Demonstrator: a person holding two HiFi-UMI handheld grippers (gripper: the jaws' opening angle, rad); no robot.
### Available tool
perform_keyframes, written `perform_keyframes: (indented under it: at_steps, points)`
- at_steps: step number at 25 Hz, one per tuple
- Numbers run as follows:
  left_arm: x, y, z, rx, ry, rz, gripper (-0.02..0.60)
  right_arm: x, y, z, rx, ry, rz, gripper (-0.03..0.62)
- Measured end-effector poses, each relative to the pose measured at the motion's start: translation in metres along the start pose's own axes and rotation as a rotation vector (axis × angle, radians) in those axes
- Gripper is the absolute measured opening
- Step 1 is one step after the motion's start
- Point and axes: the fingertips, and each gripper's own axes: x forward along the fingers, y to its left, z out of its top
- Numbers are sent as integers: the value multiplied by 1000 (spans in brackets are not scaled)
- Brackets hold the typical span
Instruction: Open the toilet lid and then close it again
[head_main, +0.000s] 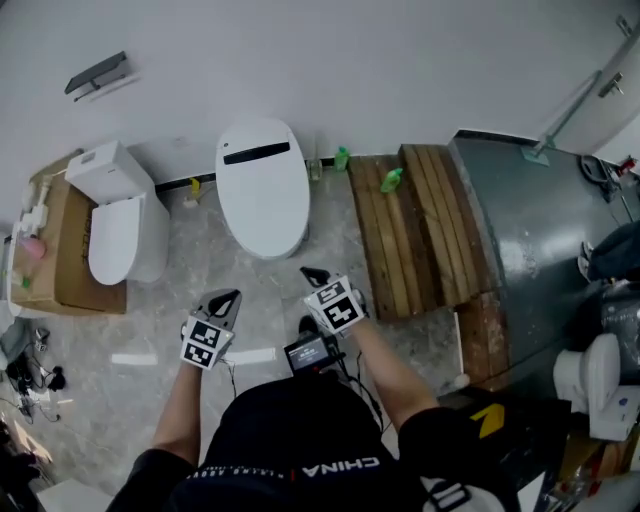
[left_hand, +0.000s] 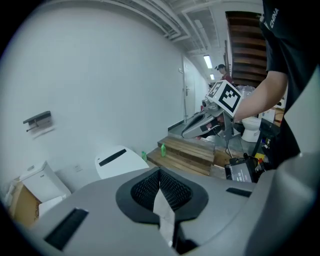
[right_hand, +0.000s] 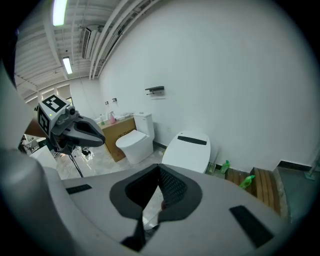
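Observation:
A white toilet with its lid (head_main: 262, 185) shut stands against the wall, straight ahead in the head view; a black strip crosses the back of the lid. The lid (left_hand: 120, 161) also shows in the left gripper view, and the lid (right_hand: 190, 150) in the right gripper view. My left gripper (head_main: 222, 300) hovers over the floor short of the bowl's front, jaws shut and empty. My right gripper (head_main: 315, 275) is beside it, a little closer to the bowl, also shut with nothing in it. Neither touches the toilet.
A second toilet (head_main: 120, 225) with a tank stands at the left next to a cardboard box (head_main: 60, 260). Wooden pallets (head_main: 410, 225) and green bottles (head_main: 391, 180) lie right of the toilet, then a dark metal surface (head_main: 530, 230). Cables (head_main: 35, 375) lie at the left.

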Motion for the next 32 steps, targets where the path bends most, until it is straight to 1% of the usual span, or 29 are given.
perform_keyframes:
  at_steps: [3,5,8,12,17,25,29,32]
  points:
    - [30,23,30,-7,-9,16,11,18,-35,28,-2,-6,25,14]
    - [44,34,43,-11,-15,19,11,29,-48,45,-8,-9,40,14]
    - [57,44,46,-18,-5,13,10,42,-55,61,-29,-11,58,14]
    - [64,50,40,-33,11,-15,11,53,-59,67,-23,-13,54,14]
    - [64,64,41,-27,5,-23,11,59,-61,69,1,-4,30,14]
    - [51,91,43,-4,-18,-56,11,71,-40,95,20,-30,1,14]
    - [47,97,44,2,-29,-62,11,72,-32,102,9,-37,3,14]
    - [48,98,40,7,-28,-71,11,73,-29,100,3,-31,-3,14]
